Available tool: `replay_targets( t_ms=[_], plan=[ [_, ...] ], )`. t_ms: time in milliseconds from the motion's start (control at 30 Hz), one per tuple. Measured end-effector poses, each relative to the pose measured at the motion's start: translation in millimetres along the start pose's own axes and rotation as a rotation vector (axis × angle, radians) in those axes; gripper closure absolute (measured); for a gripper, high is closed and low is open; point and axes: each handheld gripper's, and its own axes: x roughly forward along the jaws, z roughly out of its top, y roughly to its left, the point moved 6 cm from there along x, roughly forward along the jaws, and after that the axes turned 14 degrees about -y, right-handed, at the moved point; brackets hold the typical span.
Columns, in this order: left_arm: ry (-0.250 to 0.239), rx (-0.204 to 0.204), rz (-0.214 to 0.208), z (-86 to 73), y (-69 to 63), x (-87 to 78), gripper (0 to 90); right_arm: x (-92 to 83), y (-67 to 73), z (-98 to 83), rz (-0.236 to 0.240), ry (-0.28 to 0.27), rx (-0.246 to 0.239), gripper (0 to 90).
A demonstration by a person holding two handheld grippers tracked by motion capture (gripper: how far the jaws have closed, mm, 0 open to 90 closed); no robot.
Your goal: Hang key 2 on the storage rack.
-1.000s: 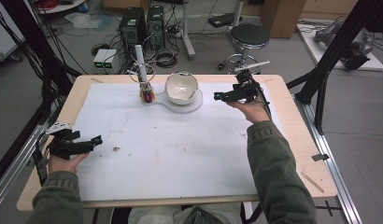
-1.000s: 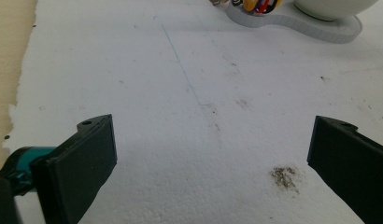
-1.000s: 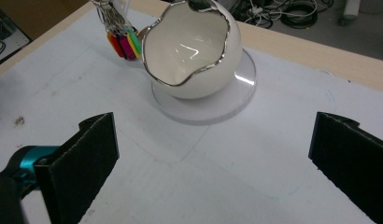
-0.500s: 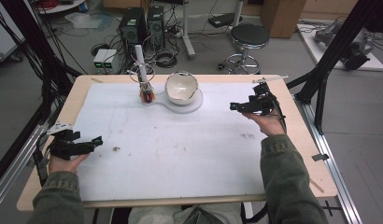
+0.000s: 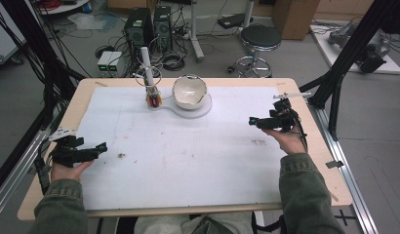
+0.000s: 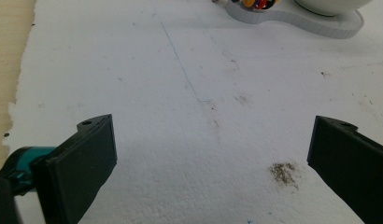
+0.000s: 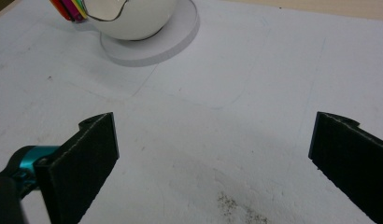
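A white eggshell-shaped bowl (image 5: 189, 91) sits on a white figure-eight base (image 5: 200, 109) at the table's far middle, beside a whisk-like tool (image 5: 149, 80) standing upright with coloured strands at its foot. My left gripper (image 5: 101, 146) rests low at the table's left front, open and empty; its jaws stand wide over the white sheet (image 6: 194, 93) in the left gripper view. My right gripper (image 5: 253, 121) hovers at the right side, open and empty, pointing left toward the bowl (image 7: 133, 18). The base (image 6: 297, 23) shows at the top of the left gripper view.
A white foam sheet (image 5: 188, 161) covers most of the wooden table (image 5: 305, 195). Brown smudges mark the sheet near the left gripper (image 6: 283, 172) and below the right one (image 7: 231, 205). Black frame struts stand at both sides; a stool (image 5: 260, 39) stands beyond the table.
My right gripper has drawn back from beside the bowl toward the table's right side and nearer the person. The left gripper has stayed still.
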Motion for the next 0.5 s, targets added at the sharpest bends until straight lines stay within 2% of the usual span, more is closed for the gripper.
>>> replay_targets(
  t_ms=[233, 300, 400, 500],
  plan=[
    [0.0, 0.003, 0.0, 0.1, 0.3, -0.6, 1.8, -5.1, -3.6, -16.2, -0.014, -0.009, 0.007, 0.5],
    [0.001, 0.004, -0.002, -0.3, -0.2, -0.1, 1.8, -6.9, -4.6, -20.0, -0.012, 0.004, 0.006, 0.5],
    [0.003, 0.004, -0.005, -0.8, -1.4, 0.4, 1.8, -11.3, -3.8, -22.1, 0.01, -0.029, 0.02, 0.5],
    [0.005, 0.006, -0.005, -0.9, -1.3, 0.3, 1.8, -13.5, -3.4, -27.1, 0.005, -0.042, 0.009, 0.5]
  ],
)
